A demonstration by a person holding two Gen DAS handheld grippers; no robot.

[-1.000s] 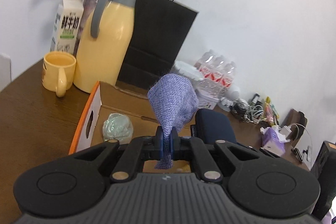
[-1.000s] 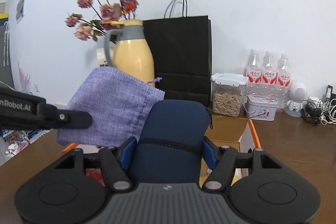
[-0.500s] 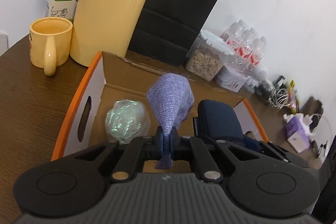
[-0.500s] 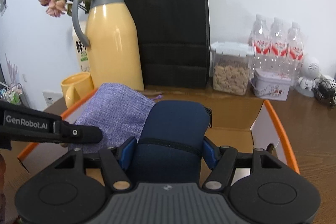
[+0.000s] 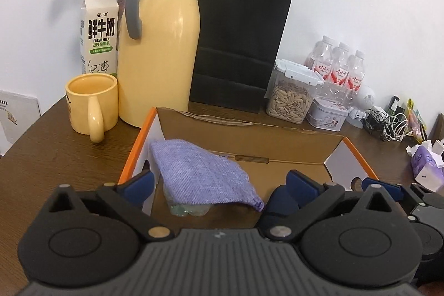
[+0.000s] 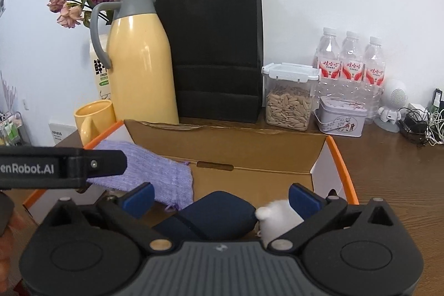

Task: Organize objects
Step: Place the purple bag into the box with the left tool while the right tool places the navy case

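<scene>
An open cardboard box (image 5: 249,140) with orange edges sits on the brown table; it also shows in the right wrist view (image 6: 249,151). A purple fabric pouch (image 5: 202,176) lies inside at its left, over a green shiny bundle (image 5: 186,208); the pouch shows in the right wrist view (image 6: 155,174) too. A navy blue case (image 6: 219,215) lies in the box beside a small white object (image 6: 277,215). My left gripper (image 5: 219,182) is open above the pouch. My right gripper (image 6: 220,194) is open above the case.
Behind the box stand a yellow thermos jug (image 5: 161,46), a yellow mug (image 5: 91,104), a milk carton (image 5: 98,32), a black paper bag (image 5: 238,40), a seed jar (image 5: 291,93), a tin (image 5: 328,115) and water bottles (image 5: 335,68). Cables and a purple tissue pack (image 5: 424,165) lie at right.
Both grippers opened. The purple pouch dropped from my left gripper into the box, and the navy case dropped from my right gripper into the box.
</scene>
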